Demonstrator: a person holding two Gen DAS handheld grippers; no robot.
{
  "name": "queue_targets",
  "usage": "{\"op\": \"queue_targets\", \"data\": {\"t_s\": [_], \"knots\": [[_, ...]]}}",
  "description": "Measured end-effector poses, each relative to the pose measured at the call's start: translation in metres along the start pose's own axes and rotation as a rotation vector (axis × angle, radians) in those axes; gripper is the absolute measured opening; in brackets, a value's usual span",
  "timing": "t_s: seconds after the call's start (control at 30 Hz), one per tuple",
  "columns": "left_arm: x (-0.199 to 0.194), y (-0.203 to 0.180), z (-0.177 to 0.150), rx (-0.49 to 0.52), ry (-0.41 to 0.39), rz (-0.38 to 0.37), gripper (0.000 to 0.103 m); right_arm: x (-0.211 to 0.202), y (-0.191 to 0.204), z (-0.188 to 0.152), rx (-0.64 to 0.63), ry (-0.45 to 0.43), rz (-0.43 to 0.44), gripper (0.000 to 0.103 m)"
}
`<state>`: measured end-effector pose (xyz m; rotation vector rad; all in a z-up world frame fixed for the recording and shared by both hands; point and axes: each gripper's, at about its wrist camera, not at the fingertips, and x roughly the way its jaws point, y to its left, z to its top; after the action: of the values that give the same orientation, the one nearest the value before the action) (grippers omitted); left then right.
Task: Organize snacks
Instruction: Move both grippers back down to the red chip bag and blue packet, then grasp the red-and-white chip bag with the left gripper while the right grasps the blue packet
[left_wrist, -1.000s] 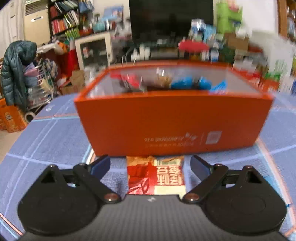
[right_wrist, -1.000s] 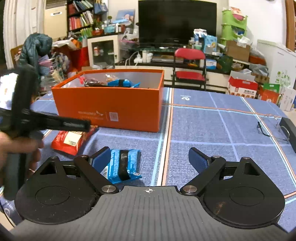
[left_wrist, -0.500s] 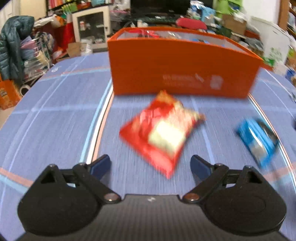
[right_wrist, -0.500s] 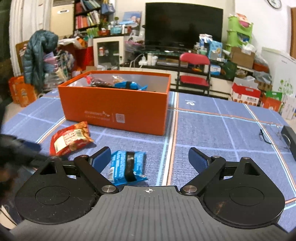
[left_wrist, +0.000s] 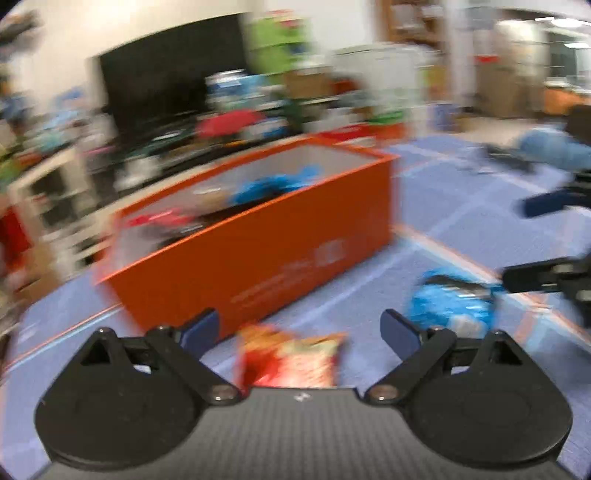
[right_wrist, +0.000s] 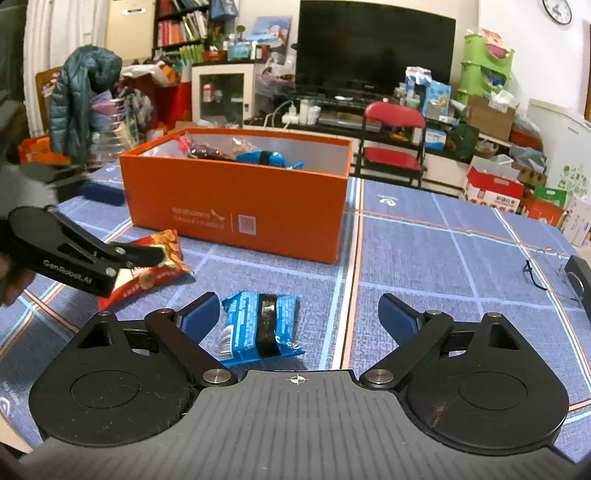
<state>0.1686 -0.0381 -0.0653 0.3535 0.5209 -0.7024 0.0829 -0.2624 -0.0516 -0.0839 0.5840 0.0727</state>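
Right wrist: blue snack packet (right_wrist: 260, 326) flat, long axis toward box; right claw (right_wrist: 299, 319) spreading, empty.

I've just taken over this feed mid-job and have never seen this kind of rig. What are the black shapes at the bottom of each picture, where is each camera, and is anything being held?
There is no robot arm here. A person holds a two-finger gripper in each hand, and each gripper carries a wide-angle camera looking forward along its fingers. The black shapes are the gripper's own body and blue-padded fingers.

The blurred picture comes from the left gripper, the sharp one from the right gripper. The right view also shows the left gripper from the side, at its left edge.

On the blue table cover stands an orange box that already holds several snacks. In front of it lie a red snack packet and a blue snack packet.

Nothing is held. The left gripper is open at the red packet. The right gripper's jaws are opening, with the blue packet lying between them, loose on the cover.
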Motion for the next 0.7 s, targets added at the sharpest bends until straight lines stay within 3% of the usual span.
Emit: {"op": "queue_targets", "data": {"t_s": [0.1, 0.23, 0.37, 0.5, 0.63, 0.7], "knots": [[0.015, 0.004, 0.002, 0.03, 0.025, -0.169, 0.093, 0.006, 0.0, 0.0, -0.003, 0.017, 0.005, 0.085], [0.045, 0.013, 0.008, 0.028, 0.084, -0.254, 0.093, 0.008, 0.002, -0.002, -0.014, 0.029, 0.016, 0.085], [0.071, 0.026, 0.005, -0.097, 0.22, -0.198, 0.093, 0.007, 0.001, -0.001, -0.025, 0.024, 0.004, 0.085], [0.046, 0.021, -0.012, -0.145, 0.215, -0.093, 0.093, 0.006, -0.003, 0.002, 0.002, 0.014, -0.008, 0.086], [0.014, 0.012, -0.033, -0.26, 0.22, 0.013, 0.093, 0.0, -0.003, 0.004, 0.008, -0.006, -0.019, 0.087], [-0.002, 0.001, -0.035, -0.247, 0.179, 0.062, 0.093, -0.003, -0.001, 0.004, 0.004, -0.017, -0.026, 0.088]]}}
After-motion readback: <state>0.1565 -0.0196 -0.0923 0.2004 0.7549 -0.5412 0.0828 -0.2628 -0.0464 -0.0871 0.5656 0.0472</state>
